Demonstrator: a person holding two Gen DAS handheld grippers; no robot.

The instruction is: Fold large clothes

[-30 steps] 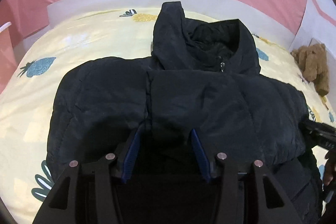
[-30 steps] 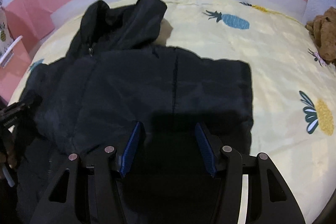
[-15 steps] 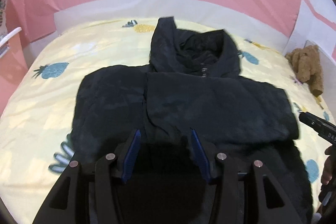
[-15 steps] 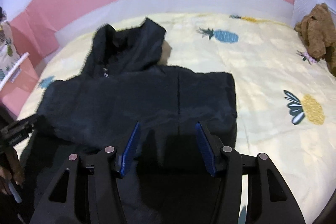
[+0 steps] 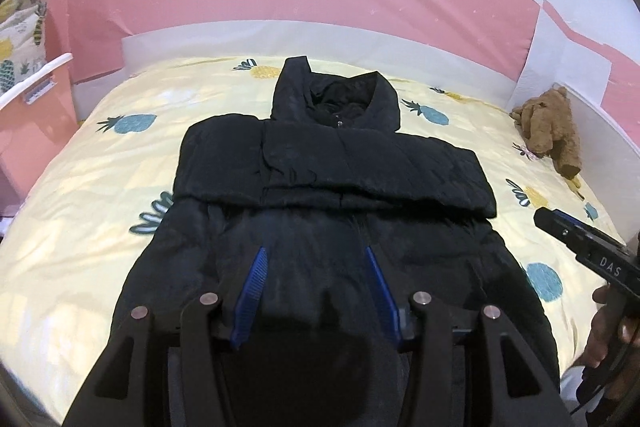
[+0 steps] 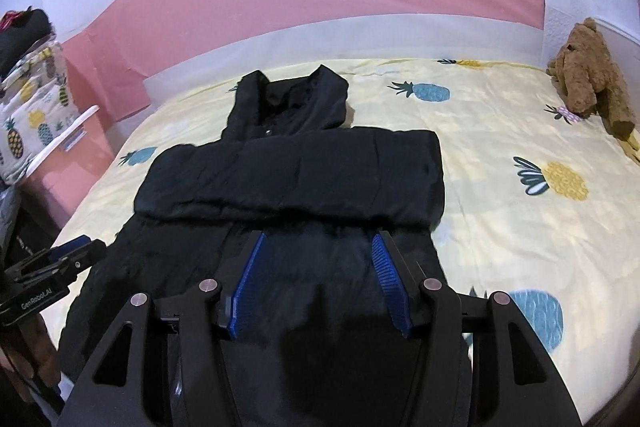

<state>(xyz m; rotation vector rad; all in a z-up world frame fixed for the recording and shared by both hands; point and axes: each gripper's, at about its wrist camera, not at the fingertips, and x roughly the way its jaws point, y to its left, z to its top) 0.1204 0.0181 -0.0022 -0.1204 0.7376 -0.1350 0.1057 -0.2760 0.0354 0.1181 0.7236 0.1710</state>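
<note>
A black padded hooded jacket (image 5: 328,163) lies flat on the yellow bedspread, hood at the far end, both sleeves folded across the chest as a band. It also shows in the right wrist view (image 6: 296,167). My left gripper (image 5: 316,255) is open and empty, raised above the jacket's lower body. My right gripper (image 6: 318,239) is open and empty, above the lower body just below the sleeve band. The right gripper also shows at the right edge of the left wrist view (image 5: 588,247). The left gripper also shows at the left edge of the right wrist view (image 6: 52,267).
The bed (image 5: 100,163) has a pineapple-print yellow cover and a white frame against a pink wall. A brown teddy bear (image 5: 548,131) sits at the far right corner, also in the right wrist view (image 6: 588,83). A pink bedside cabinet (image 6: 72,155) stands at the left.
Both grippers have pulled back and up from the jacket toward its hem. The jacket looks smaller and further off. It lies still with the sleeves folded across.
</note>
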